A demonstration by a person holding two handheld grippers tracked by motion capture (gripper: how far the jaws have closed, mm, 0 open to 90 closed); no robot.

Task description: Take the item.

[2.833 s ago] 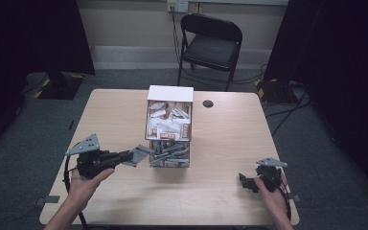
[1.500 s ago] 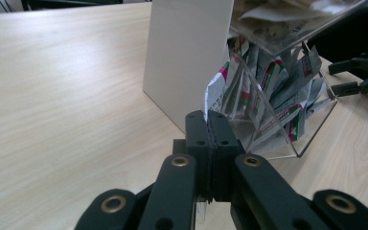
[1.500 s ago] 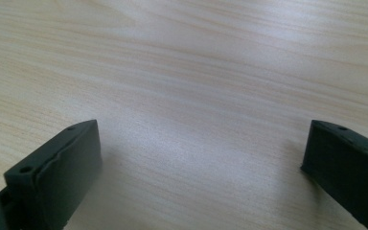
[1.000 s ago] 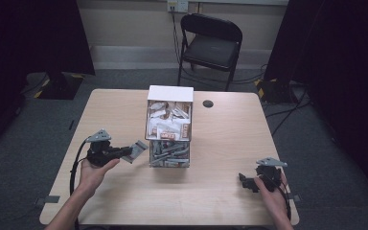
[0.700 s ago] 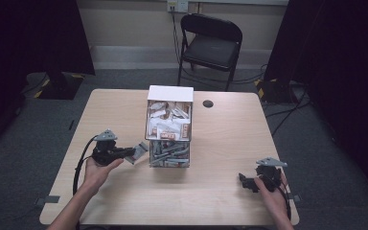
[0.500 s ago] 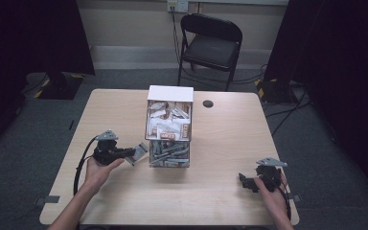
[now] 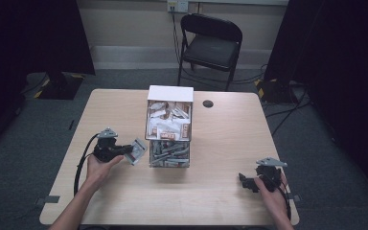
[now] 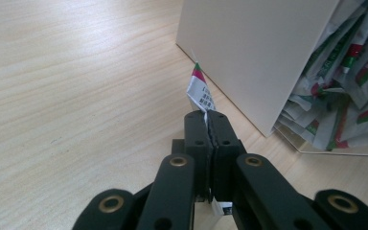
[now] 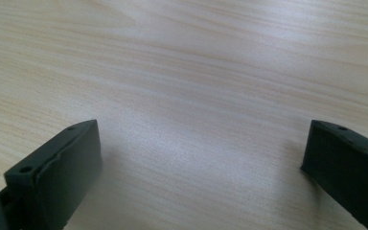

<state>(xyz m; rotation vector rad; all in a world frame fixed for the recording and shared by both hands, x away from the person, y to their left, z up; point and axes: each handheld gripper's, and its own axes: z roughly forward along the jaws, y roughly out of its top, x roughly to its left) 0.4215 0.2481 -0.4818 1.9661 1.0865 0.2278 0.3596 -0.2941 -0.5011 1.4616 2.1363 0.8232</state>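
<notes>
On the left half of the pale wooden table (image 7: 220, 143), the left gripper (image 7: 124, 150) sat in the person's left hand (image 7: 98, 167), its black jaws pressed together on a small white paper sachet with red and green print (image 7: 137, 150). In the left gripper view that sachet (image 8: 199, 92) stood up thin and edge-on from between the closed jaws, its red-and-green tip pointing toward the box just beyond it. The sachet hung just left of the two-tier box with a white top and clear walls (image 7: 169, 125), near its lower tier, and from the high view it looked to be apart from the wall, though the gap was hard to judge. The box stood near the middle of the table; its upper tier held a heap of white sachets and its lower tier a darker, greyish heap that was too blurred to name. In the left gripper view the box's blank white side (image 8: 254, 52) rose on the right, with loose sachets (image 8: 345, 96) packed behind the clear wall.

At the near right corner, the right gripper (image 7: 247, 181) rested low over the table in the person's right hand (image 7: 274, 195), well apart from the box. Its jaws were spread wide with bare wood between them in the right gripper view.

A small black round disc (image 7: 208, 103) lay on the far side of the table, right of the box. Beyond the table stood a black folding chair (image 7: 211, 45).
</notes>
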